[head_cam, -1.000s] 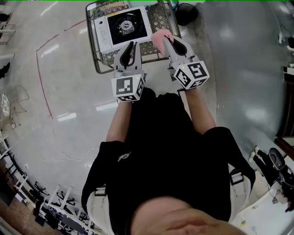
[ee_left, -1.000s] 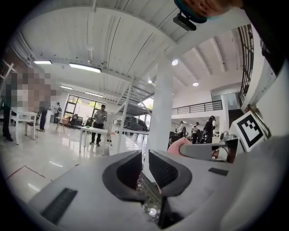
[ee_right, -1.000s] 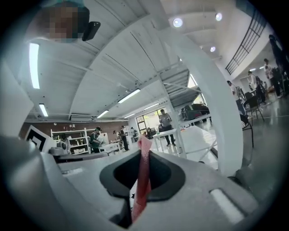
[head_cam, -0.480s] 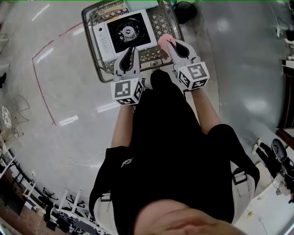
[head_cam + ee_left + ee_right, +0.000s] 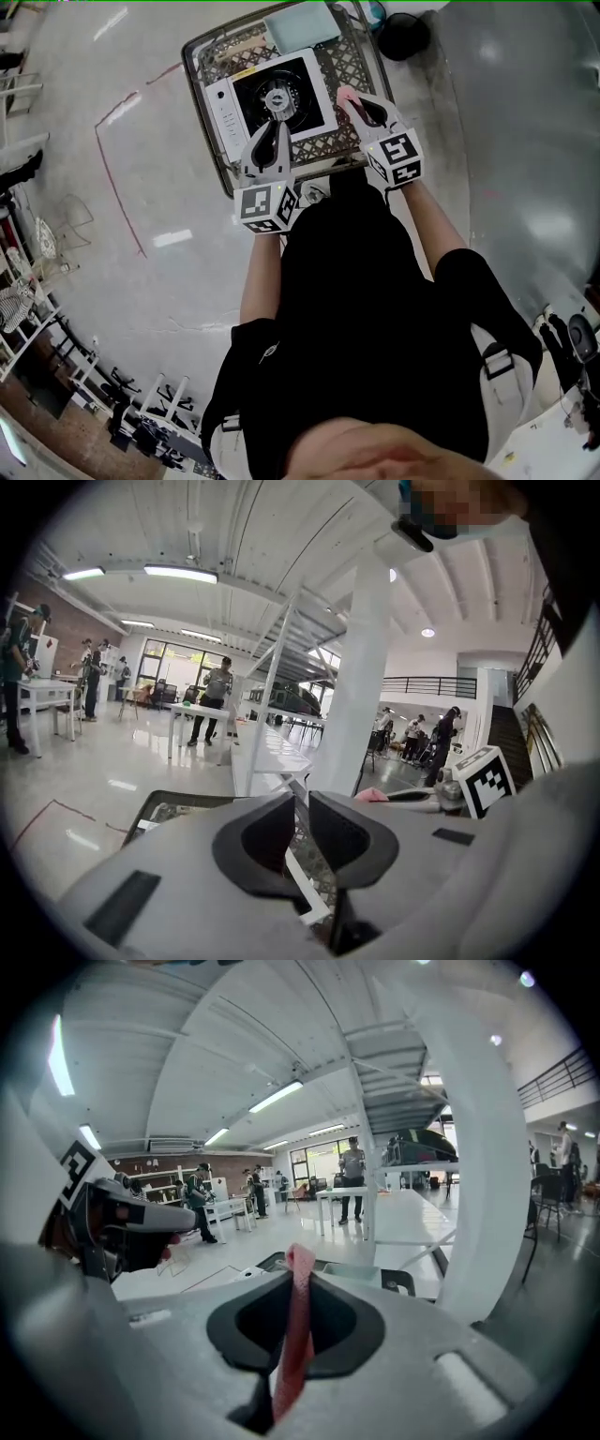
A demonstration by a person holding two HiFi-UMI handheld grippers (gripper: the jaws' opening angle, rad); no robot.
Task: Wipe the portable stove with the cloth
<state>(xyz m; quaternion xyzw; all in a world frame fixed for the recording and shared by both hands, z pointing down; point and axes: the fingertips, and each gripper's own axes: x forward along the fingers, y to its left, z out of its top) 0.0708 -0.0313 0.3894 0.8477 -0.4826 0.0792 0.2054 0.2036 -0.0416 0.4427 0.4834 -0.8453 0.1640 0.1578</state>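
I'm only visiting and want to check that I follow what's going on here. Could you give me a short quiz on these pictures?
1. Whose fingers pinch the pink cloth?
A) the left gripper
B) the right gripper
C) neither
2. True or false: the white portable stove with the black top stands on the bare floor.
3. What does the left gripper hold?

Key:
1. B.
2. False: it stands on the metal lattice table.
3. Nothing: there is nothing between its fingers.
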